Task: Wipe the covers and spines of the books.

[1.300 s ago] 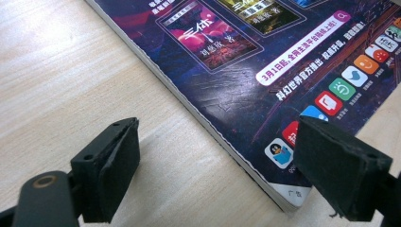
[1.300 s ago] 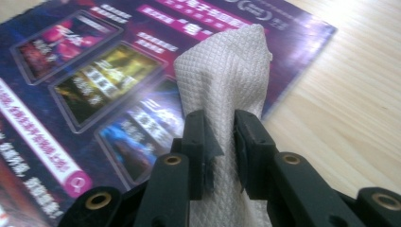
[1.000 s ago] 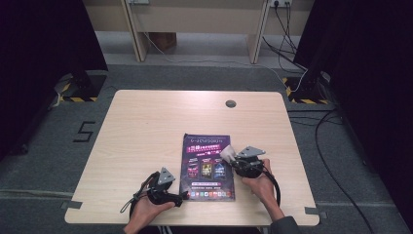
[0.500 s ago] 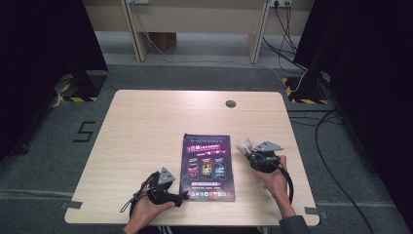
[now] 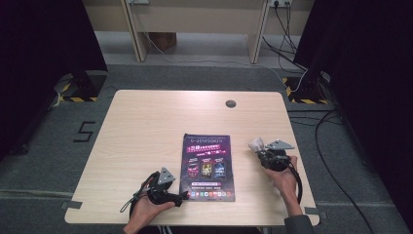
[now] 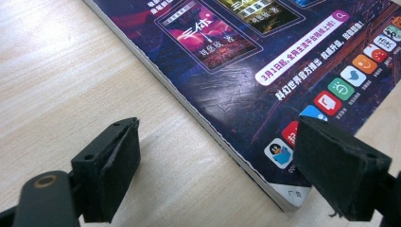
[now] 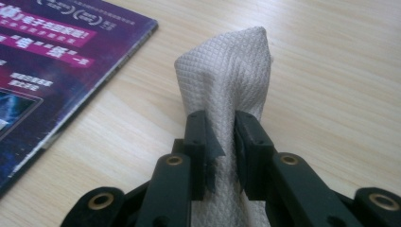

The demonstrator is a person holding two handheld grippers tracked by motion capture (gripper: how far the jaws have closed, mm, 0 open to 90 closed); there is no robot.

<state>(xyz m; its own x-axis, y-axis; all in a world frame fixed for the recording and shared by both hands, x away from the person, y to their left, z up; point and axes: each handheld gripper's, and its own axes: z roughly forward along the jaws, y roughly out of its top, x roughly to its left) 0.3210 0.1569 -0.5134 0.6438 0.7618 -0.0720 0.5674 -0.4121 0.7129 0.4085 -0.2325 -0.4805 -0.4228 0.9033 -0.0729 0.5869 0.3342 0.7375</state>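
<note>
My right gripper [image 7: 221, 137] has its jaws narrowed onto a folded white waffle-textured cloth [image 7: 227, 71], pinched at lower right of the high view. My left gripper [image 6: 217, 165], lower left, stands wide, straddling the near corner of the glossy purple magazine [image 6: 265, 61] lying on the pale wooden tabletop [image 5: 146, 126].

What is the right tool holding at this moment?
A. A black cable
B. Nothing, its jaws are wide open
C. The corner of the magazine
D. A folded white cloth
D. In the right gripper view, the right tool has its jaws pressed on a white cloth with a woven texture, above the table, while the magazine lies apart to the side.
</note>
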